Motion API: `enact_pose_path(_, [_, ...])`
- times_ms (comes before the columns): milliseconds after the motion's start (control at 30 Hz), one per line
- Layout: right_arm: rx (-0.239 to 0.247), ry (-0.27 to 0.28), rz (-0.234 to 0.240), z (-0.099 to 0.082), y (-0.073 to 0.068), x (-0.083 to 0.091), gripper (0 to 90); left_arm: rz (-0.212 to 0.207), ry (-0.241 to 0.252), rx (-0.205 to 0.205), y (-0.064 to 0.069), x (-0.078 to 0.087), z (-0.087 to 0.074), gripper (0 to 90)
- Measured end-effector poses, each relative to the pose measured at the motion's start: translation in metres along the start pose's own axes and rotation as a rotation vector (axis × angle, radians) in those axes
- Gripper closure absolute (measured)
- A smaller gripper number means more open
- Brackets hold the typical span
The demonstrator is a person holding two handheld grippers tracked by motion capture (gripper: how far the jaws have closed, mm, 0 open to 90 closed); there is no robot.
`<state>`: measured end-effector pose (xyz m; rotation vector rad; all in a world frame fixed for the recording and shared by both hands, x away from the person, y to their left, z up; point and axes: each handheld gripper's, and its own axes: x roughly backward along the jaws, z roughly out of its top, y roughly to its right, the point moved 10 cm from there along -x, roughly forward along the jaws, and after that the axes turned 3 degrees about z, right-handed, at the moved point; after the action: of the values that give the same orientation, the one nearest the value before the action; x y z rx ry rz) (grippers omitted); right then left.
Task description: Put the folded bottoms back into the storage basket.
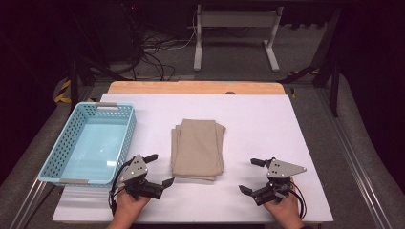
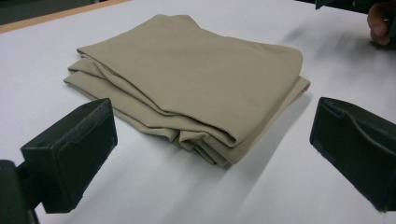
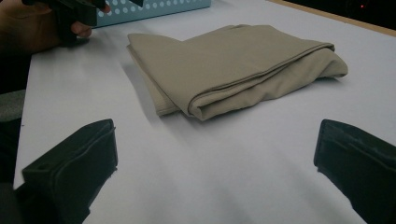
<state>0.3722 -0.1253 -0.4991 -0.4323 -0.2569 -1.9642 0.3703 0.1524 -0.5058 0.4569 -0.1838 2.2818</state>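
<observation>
A folded beige cloth lies flat in the middle of the white table. My left gripper rests near the front edge, just left of the cloth's near corner, open with nothing between its jaws. In the left gripper view the cloth lies a short way ahead of the wide-spread jaws. My right gripper sits open at the front right, a hand's width from the cloth. From the right gripper view the cloth sits ahead, with bare table between the jaws.
A light blue perforated basket stands empty at the table's left, close to my left gripper, and its wall shows in the right gripper view. A wooden strip edges the far side. Cables and a white stand lie on the floor beyond.
</observation>
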Motion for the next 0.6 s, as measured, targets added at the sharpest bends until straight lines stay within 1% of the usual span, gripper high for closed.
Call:
enact_pose_path(200, [-0.008, 0.0, 0.003, -0.0005, 0.0008, 0.0001, 0.2, 0.009, 0.001, 0.011, -0.0039, 0.0, 0.0015, 0.5])
enact_pose_path(267, [-0.01, 0.001, 0.005, -0.0004, 0.0007, 0.0001, 0.2, 0.01, 0.004, 0.017, -0.0044, -0.0002, 0.0018, 0.2])
enact_pose_path(300, [-0.008, 0.002, 0.004, -0.0004, 0.001, 0.0003, 0.2, 0.006, 0.001, 0.025, -0.0041, -0.0005, 0.0016, 0.1])
enact_pose_path(400, [-0.009, 0.005, 0.009, -0.0003, 0.0008, 0.0003, 0.4, 0.001, -0.009, 0.03, -0.0037, -0.0018, 0.0014, 0.1])
enact_pose_path(467, [-0.007, 0.008, 0.011, 0.0002, 0.0006, 0.0004, 0.3, -0.002, -0.021, 0.025, -0.0026, -0.002, 0.0012, 0.0])
enact_pose_path(600, [-0.01, 0.007, 0.014, 0.0, 0.0005, -0.0003, 0.3, -0.003, -0.029, 0.021, -0.0014, -0.0025, 0.0022, 0.0])
